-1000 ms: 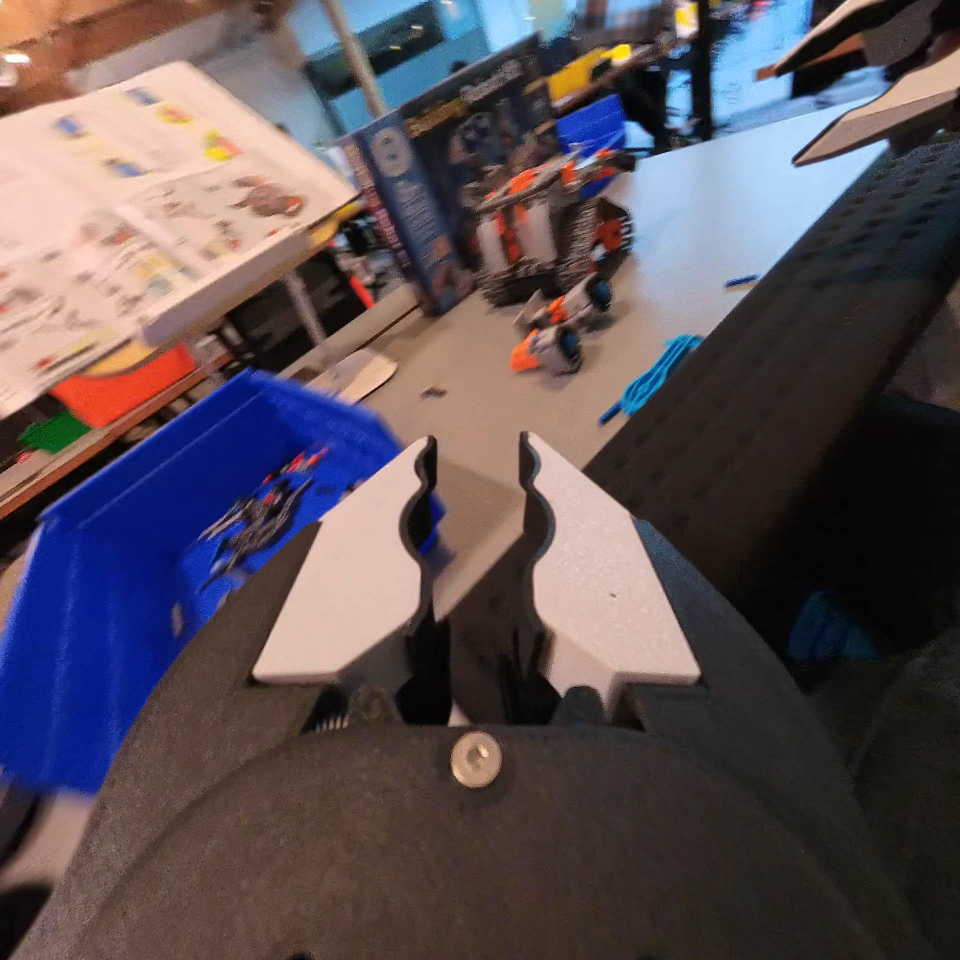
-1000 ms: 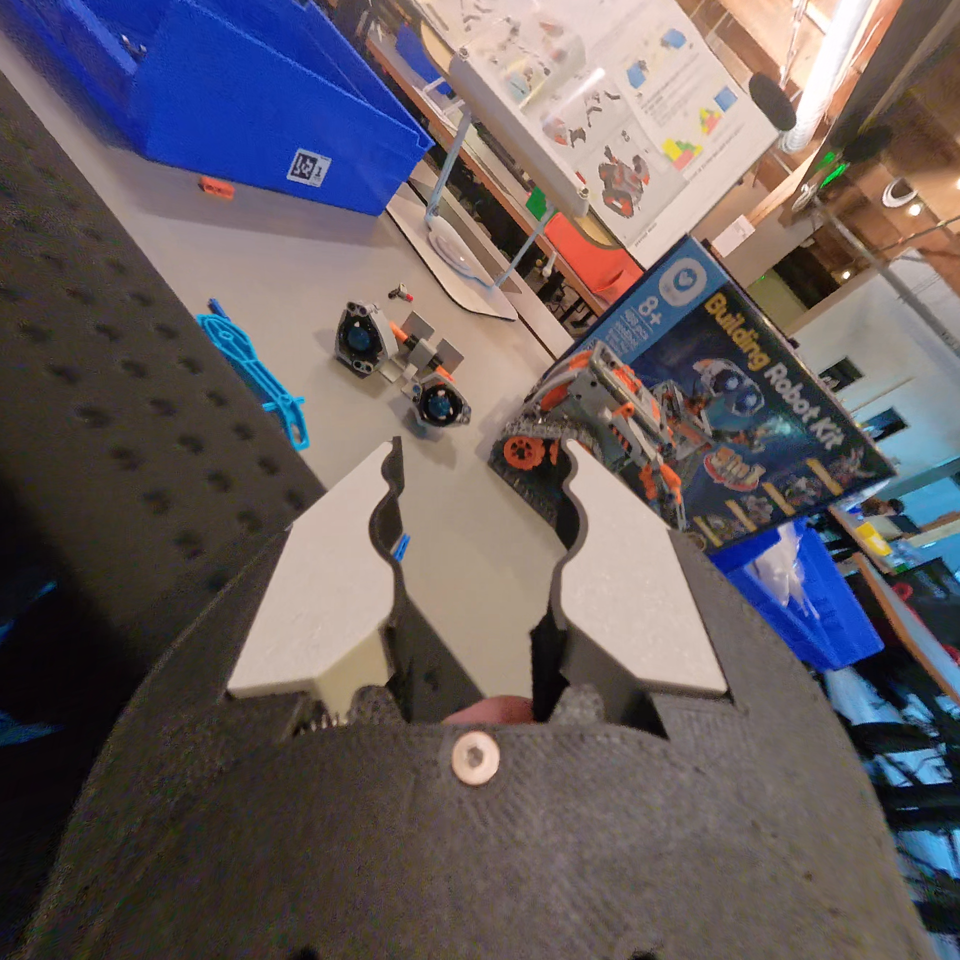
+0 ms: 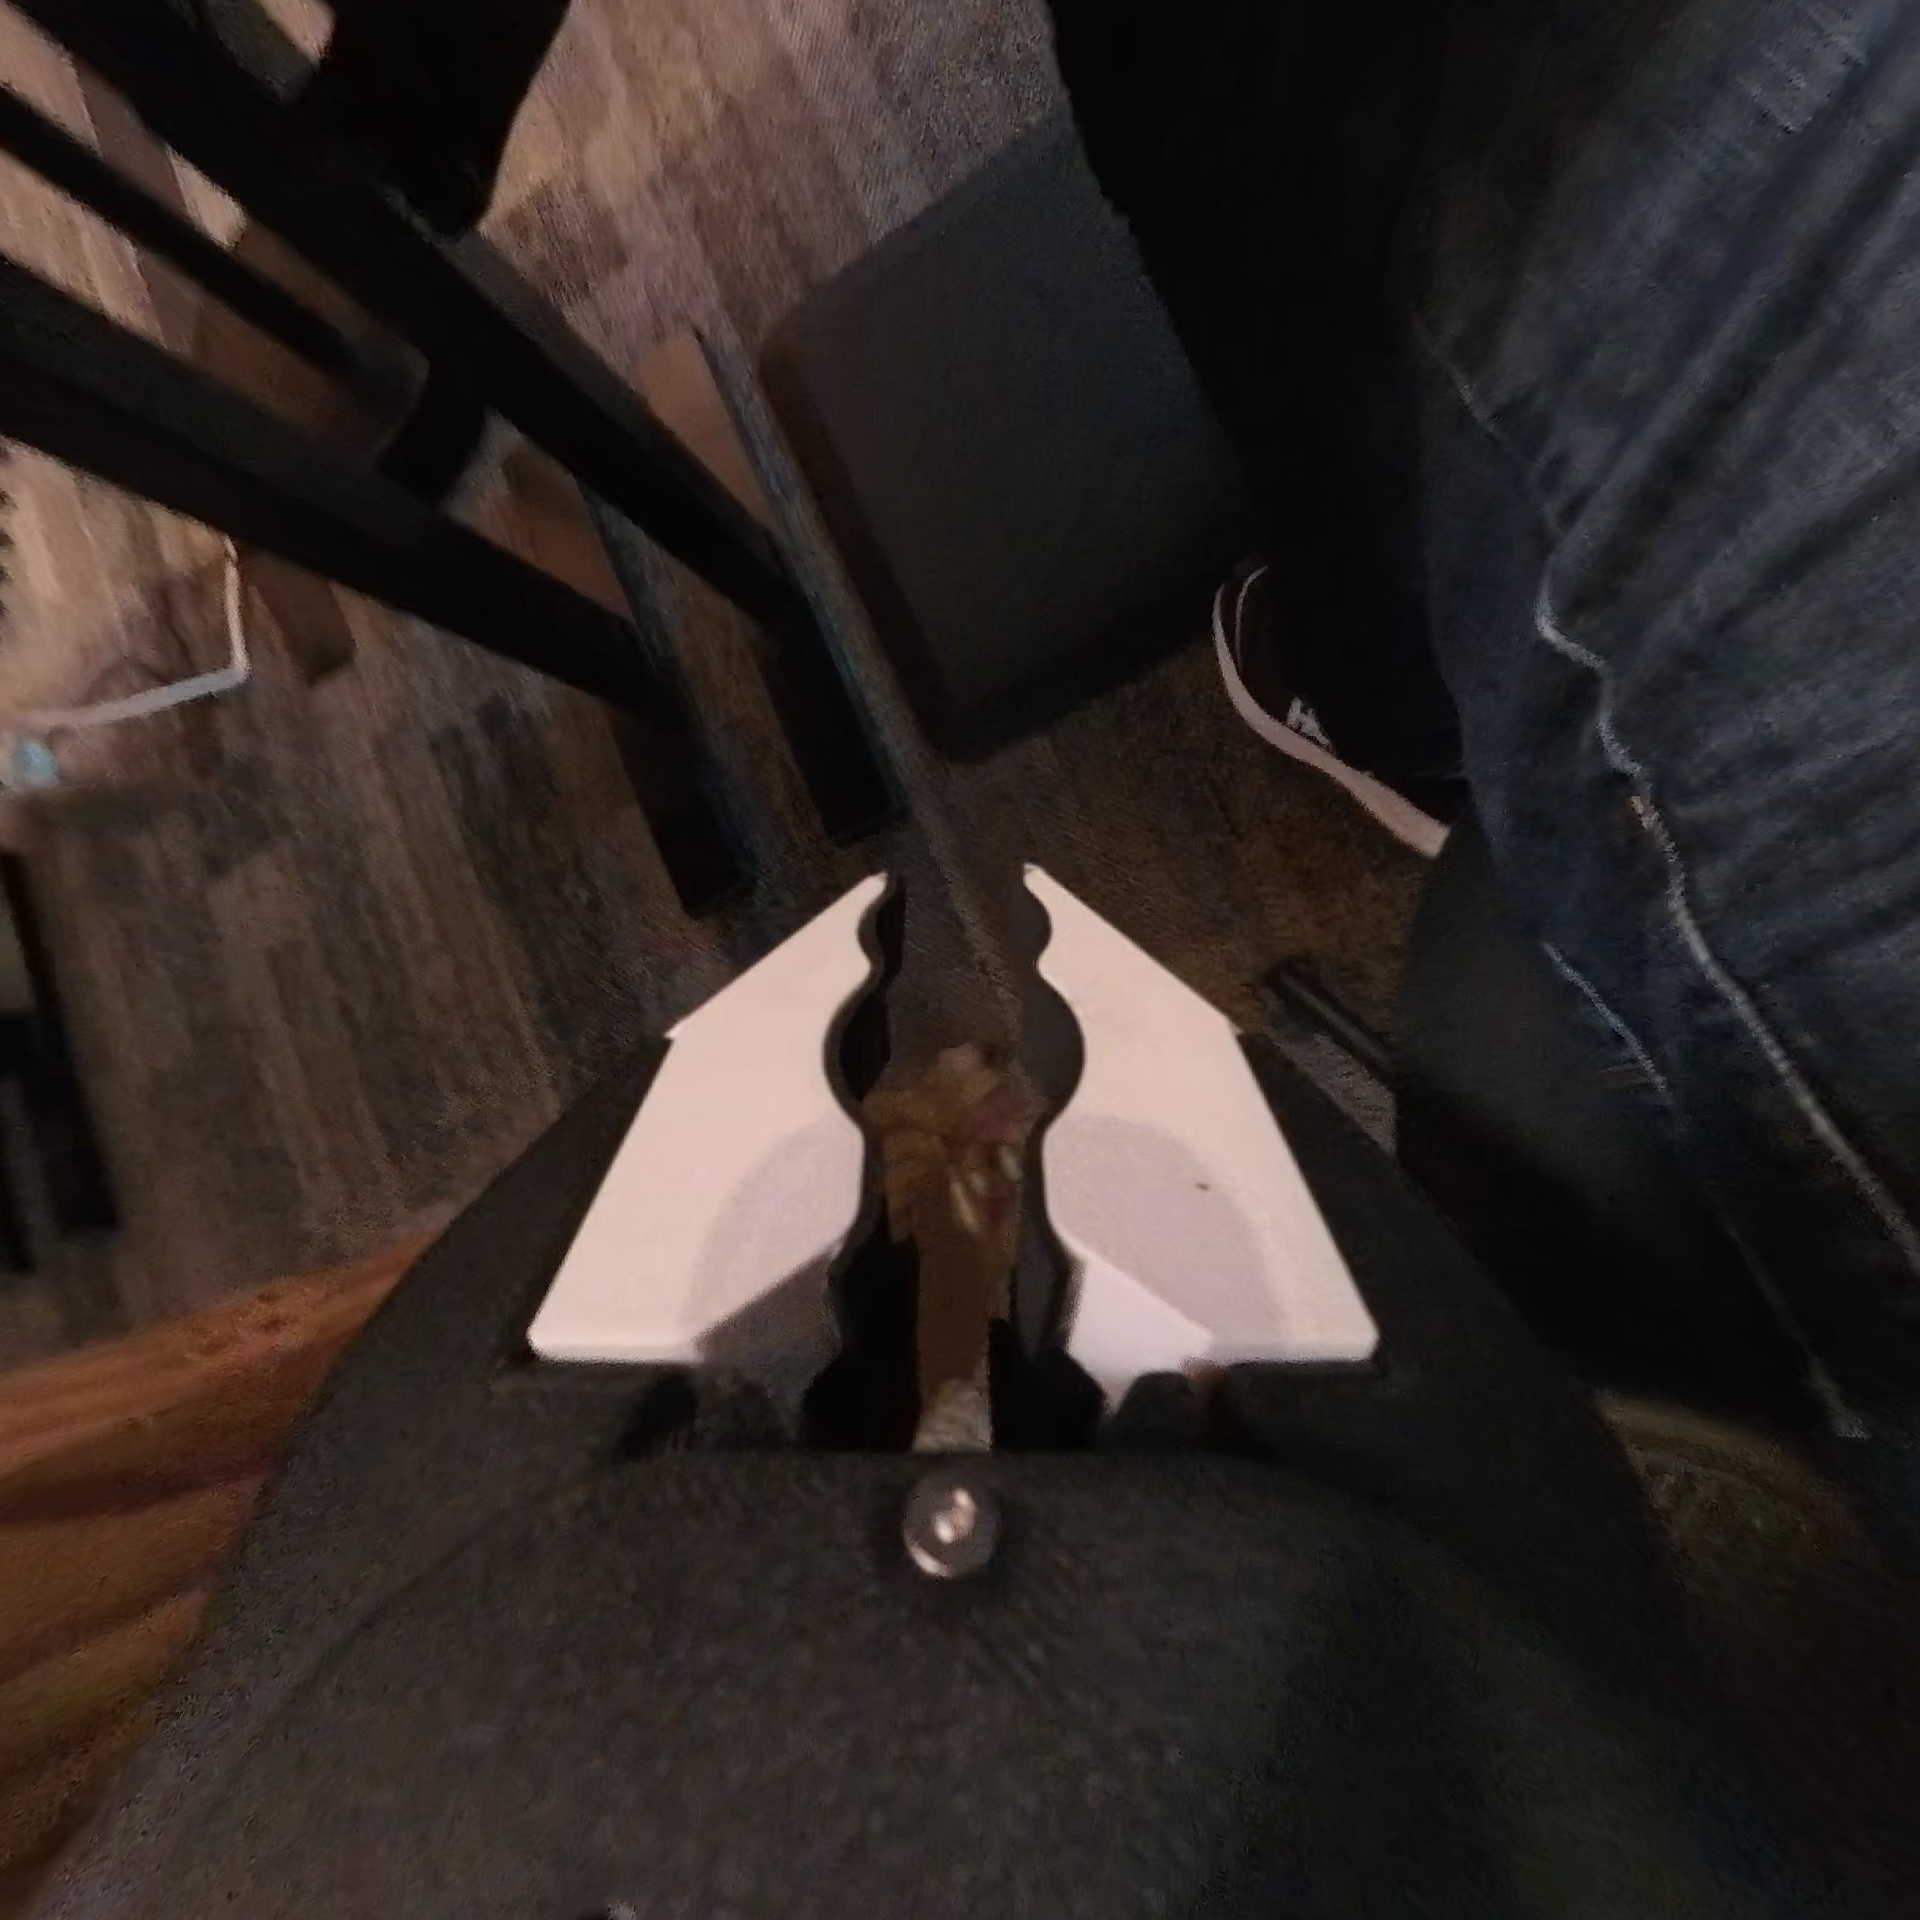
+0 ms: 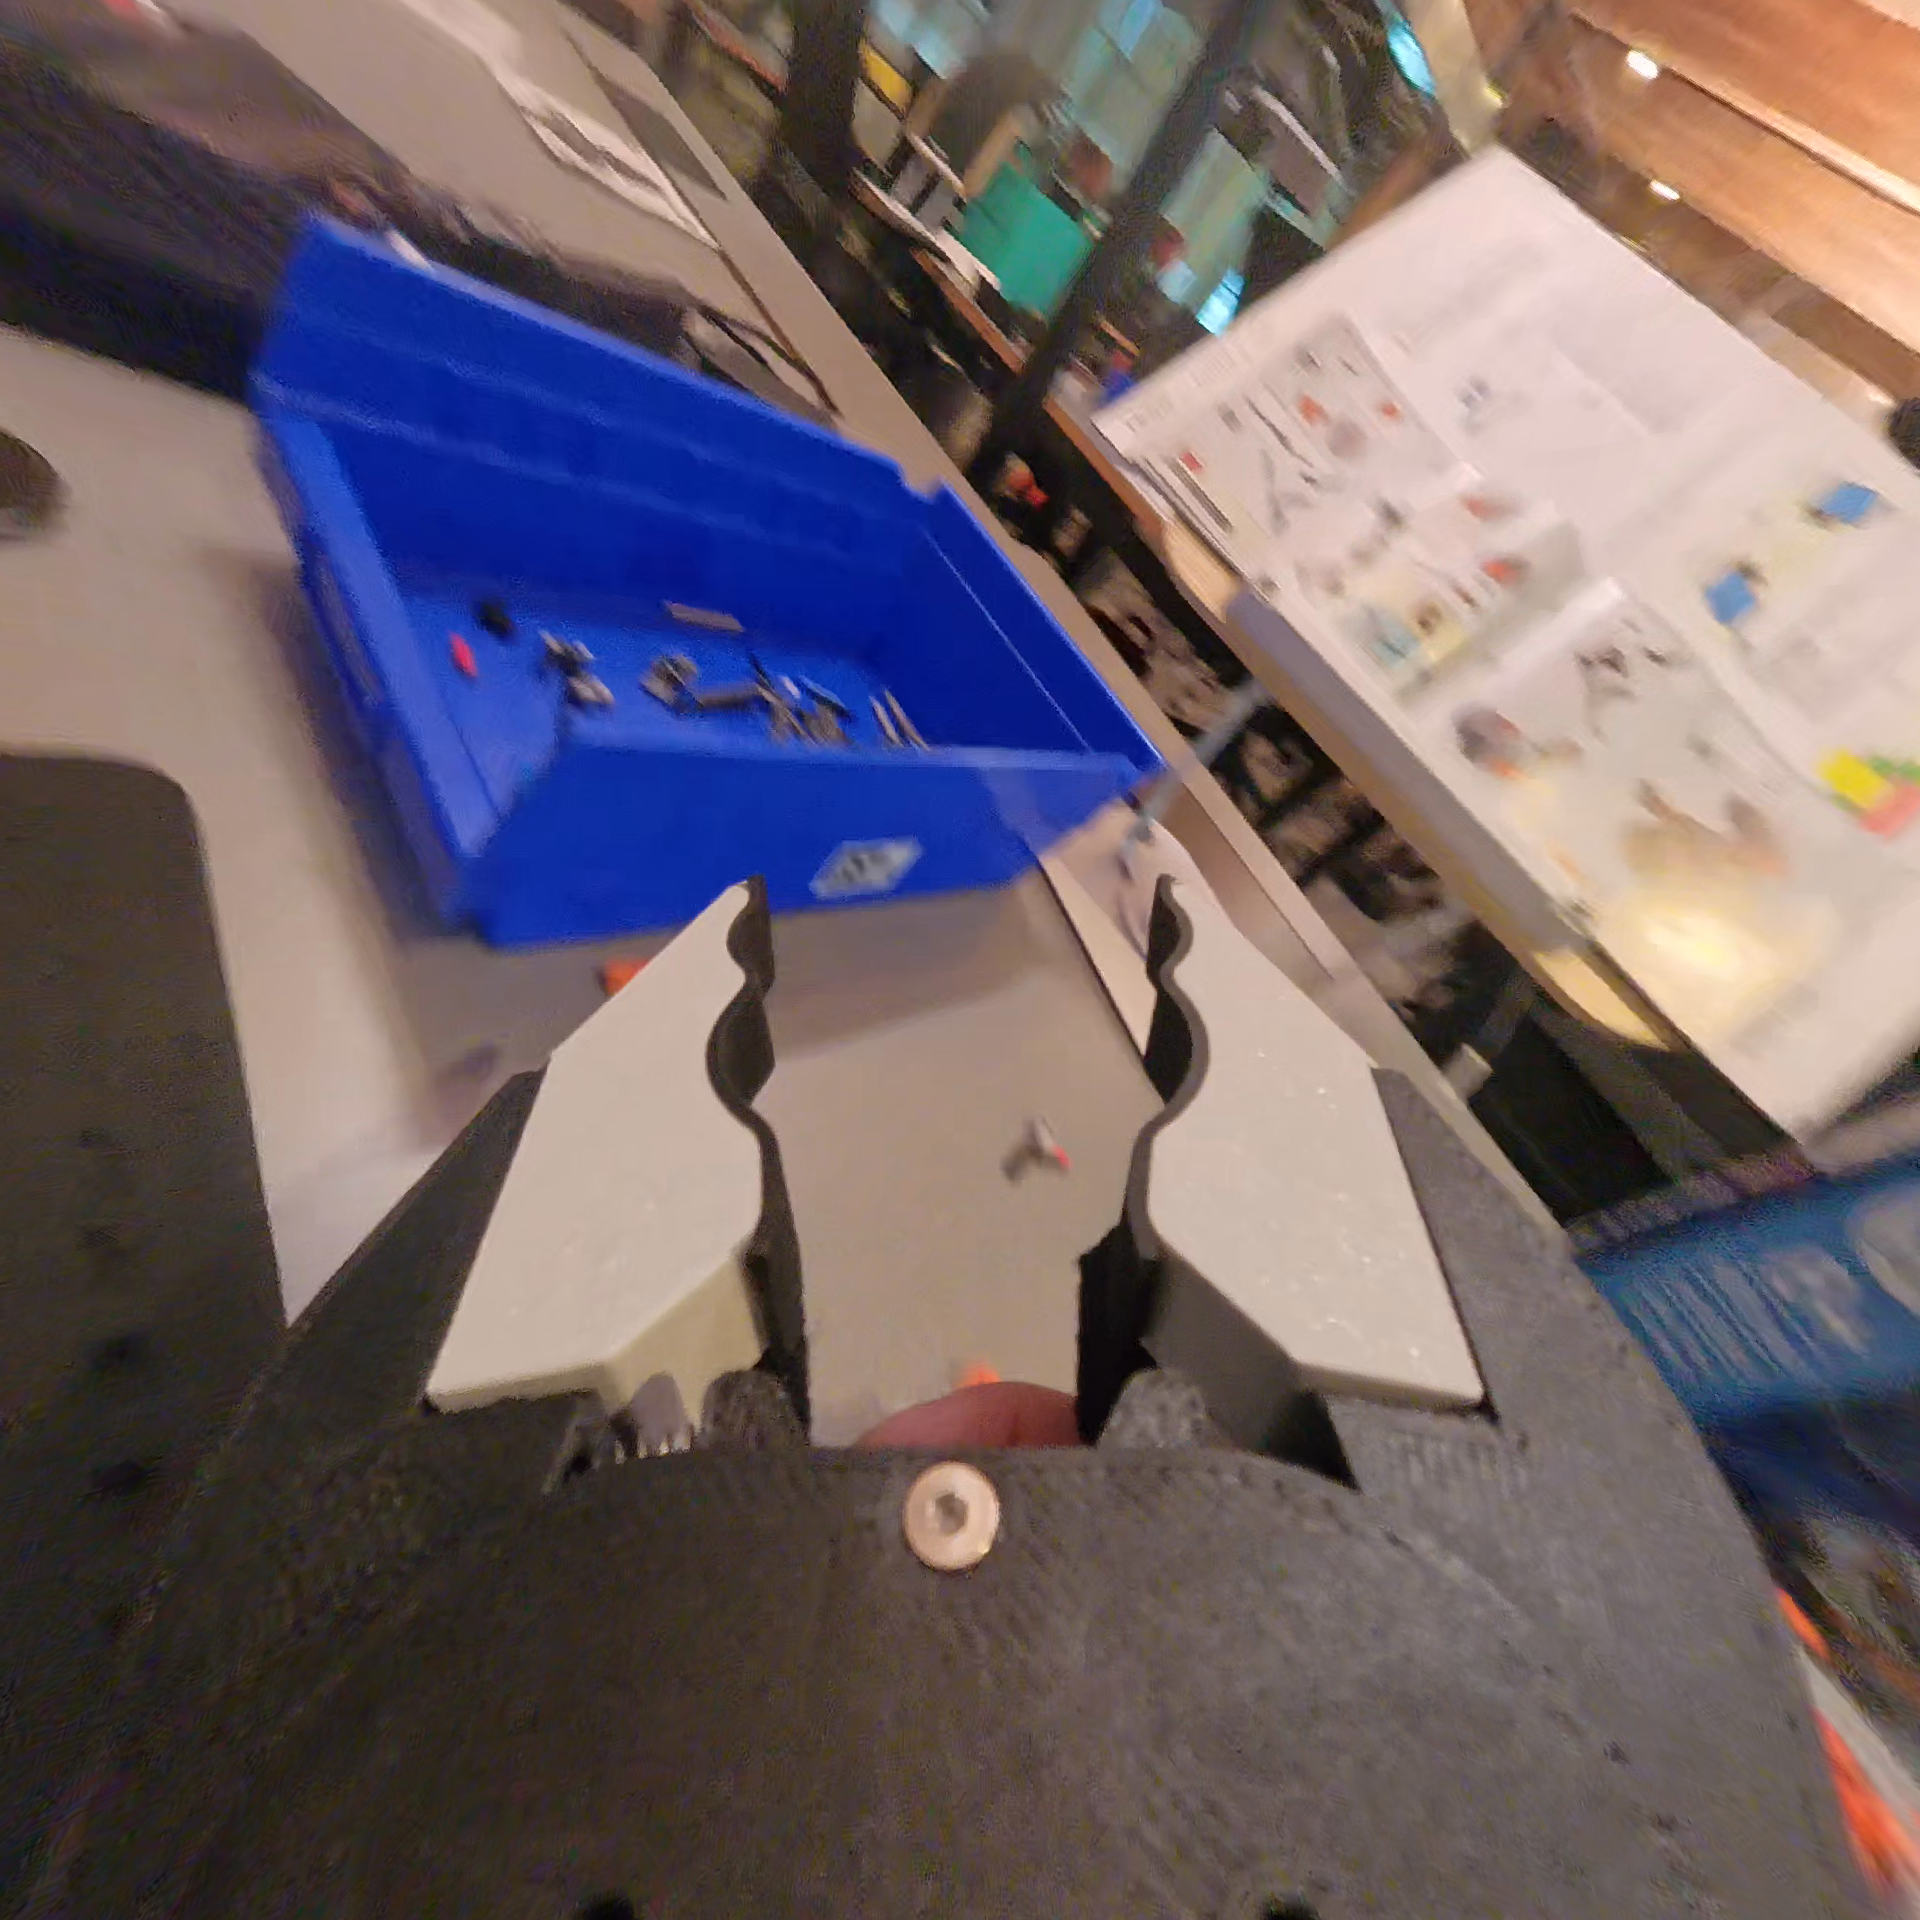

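My left gripper [image 3: 956, 883] points down below the table top at a carpeted floor [image 3: 312, 935]. Its jaws stand a narrow gap apart and hold nothing. A dark rectangular block [image 3: 997, 468] and black frame bars [image 3: 312, 343] lie ahead of it. My right gripper [image 4: 961, 894] is wide open and empty above the grey table [image 4: 914, 1195]. It points at a blue bin [image 4: 665, 831] that holds several small dark parts [image 4: 748, 696]. A small grey and red piece [image 4: 1034, 1148] lies on the table between its fingers.
A person's jeans leg [image 3: 1714, 520] and a black shoe [image 3: 1320, 727] are close on the left gripper's right. A black foam mat [image 4: 94, 987] lies left of the right gripper. A printed sheet on a stand [image 4: 1558, 582] is at the right, and a small orange piece [image 4: 621, 971] lies by the bin. Left tips to right tips: about 50 cm.
My left gripper has swung from over the table down to the floor beside the person's leg. My right gripper has turned left from the robot model and box to the blue bin and opened wider.
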`<control>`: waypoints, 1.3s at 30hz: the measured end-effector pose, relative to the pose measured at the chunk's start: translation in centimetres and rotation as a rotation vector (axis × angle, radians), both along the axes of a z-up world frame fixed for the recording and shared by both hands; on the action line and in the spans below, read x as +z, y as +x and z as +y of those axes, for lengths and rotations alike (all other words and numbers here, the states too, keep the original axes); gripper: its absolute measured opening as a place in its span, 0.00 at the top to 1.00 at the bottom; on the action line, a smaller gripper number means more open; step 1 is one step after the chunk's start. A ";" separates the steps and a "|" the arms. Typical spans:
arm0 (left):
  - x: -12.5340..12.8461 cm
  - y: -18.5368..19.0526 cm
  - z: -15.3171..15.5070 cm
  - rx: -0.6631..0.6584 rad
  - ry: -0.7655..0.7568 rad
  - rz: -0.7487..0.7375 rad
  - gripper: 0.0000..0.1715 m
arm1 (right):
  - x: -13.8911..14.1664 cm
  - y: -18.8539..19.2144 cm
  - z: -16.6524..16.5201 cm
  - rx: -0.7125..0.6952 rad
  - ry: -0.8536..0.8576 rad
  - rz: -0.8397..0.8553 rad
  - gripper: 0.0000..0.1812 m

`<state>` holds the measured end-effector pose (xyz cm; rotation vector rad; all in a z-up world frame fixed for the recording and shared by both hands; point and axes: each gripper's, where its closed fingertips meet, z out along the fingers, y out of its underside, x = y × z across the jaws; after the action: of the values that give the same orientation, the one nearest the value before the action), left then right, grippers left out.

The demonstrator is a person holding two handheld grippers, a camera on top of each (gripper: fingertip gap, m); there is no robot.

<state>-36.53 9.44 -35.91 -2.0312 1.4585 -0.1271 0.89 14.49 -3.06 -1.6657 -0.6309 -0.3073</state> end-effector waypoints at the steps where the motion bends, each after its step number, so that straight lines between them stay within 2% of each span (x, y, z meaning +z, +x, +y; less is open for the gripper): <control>1: -0.3 0.0 -0.1 0.028 -0.035 -0.012 0.89 | -0.1 -1.3 1.2 0.052 -0.009 0.020 0.63; 4: -1.5 0.3 0.1 0.090 -0.118 -0.013 0.83 | -1.8 -3.0 3.6 0.138 -0.020 0.030 0.67; 6: -2.5 0.7 -0.3 0.088 -0.157 0.017 0.80 | -3.4 -4.0 3.6 0.199 -0.016 0.032 0.69; 8: -3.6 1.0 -0.8 0.059 -0.181 0.065 0.82 | -4.4 -4.8 3.0 0.242 -0.012 0.020 0.69; 12: -5.4 0.8 -1.4 0.043 -0.262 0.118 0.88 | -3.0 -5.4 2.2 0.303 0.018 0.168 0.68; 14: -6.1 0.5 -1.6 0.040 -0.297 0.144 0.91 | -2.7 -5.2 1.9 0.328 -0.006 0.302 0.69; 16: -6.5 0.5 -2.0 0.012 -0.313 0.157 1.00 | -2.7 -5.0 1.8 0.345 -0.033 0.388 0.70; 22: -7.8 -0.4 -2.1 0.039 -0.378 0.200 1.00 | -2.2 -3.7 1.9 0.369 -0.046 0.579 0.70; 24: -6.9 0.4 -2.1 0.018 -0.365 0.193 1.00 | -1.8 -3.6 1.8 0.385 -0.041 0.610 0.70; 29: -7.1 0.7 -2.1 0.018 -0.387 0.188 1.00 | -1.5 -3.6 1.5 0.397 -0.035 0.622 0.69; 35: -6.1 0.9 -1.6 0.018 -0.324 0.153 1.00 | -1.2 -4.0 1.2 0.389 -0.029 0.572 0.69; 39: -4.6 1.1 -0.6 0.014 -0.197 0.111 1.00 | 0.1 -3.4 0.7 0.323 0.050 0.387 0.68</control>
<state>-35.42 8.89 -40.51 -2.2370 1.5518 -0.1596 -2.48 15.16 -2.92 -1.4921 -0.5798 0.2270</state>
